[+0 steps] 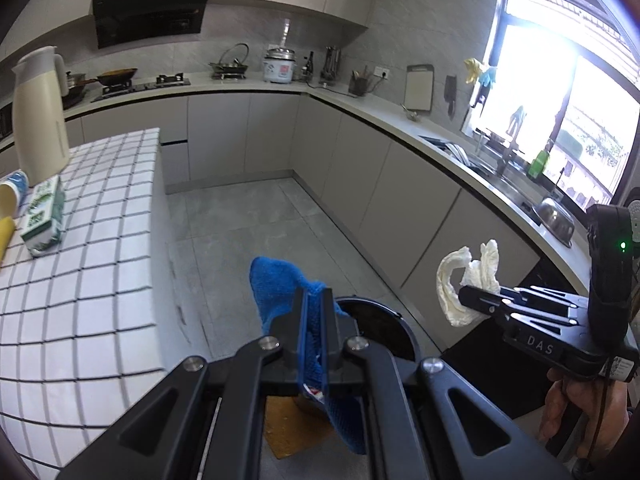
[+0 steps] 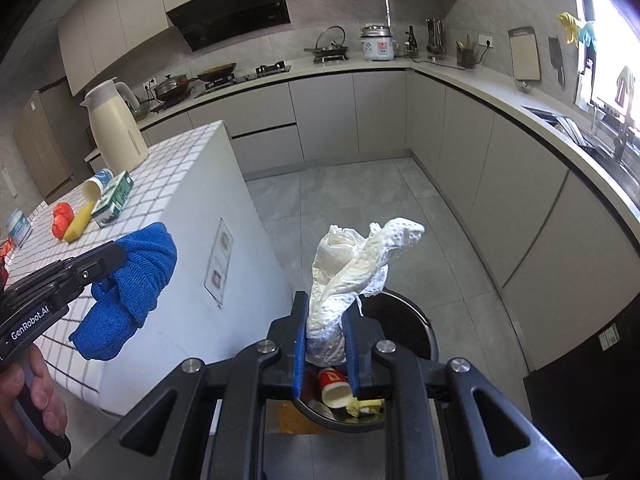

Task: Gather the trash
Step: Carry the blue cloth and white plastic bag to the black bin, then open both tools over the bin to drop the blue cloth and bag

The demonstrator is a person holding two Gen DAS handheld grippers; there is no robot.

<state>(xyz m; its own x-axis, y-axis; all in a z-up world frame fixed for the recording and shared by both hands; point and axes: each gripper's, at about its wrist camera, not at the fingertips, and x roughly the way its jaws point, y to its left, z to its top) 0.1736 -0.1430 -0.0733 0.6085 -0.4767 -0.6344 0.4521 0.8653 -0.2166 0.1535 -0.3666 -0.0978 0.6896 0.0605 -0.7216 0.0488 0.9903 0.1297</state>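
Observation:
My left gripper (image 1: 315, 300) is shut on a blue cloth (image 1: 276, 286), which hangs through its jaws; it also shows in the right wrist view (image 2: 130, 292). My right gripper (image 2: 326, 312) is shut on a crumpled white paper towel (image 2: 352, 264), held above a round black trash bin (image 2: 408, 320) on the floor. The bin holds a red paper cup (image 2: 332, 386) and yellow scraps. In the left wrist view the right gripper (image 1: 468, 296) and its paper towel (image 1: 460, 280) sit to the right, over the bin (image 1: 384, 326).
A white tiled island (image 2: 188, 168) stands at left with a cream jug (image 2: 114, 128), a green carton (image 2: 114, 198), a tipped cup, a yellow item and red items. Grey cabinets and counter with sink (image 1: 480, 160) curve along the back and right. A dark appliance (image 2: 592, 384) stands at right.

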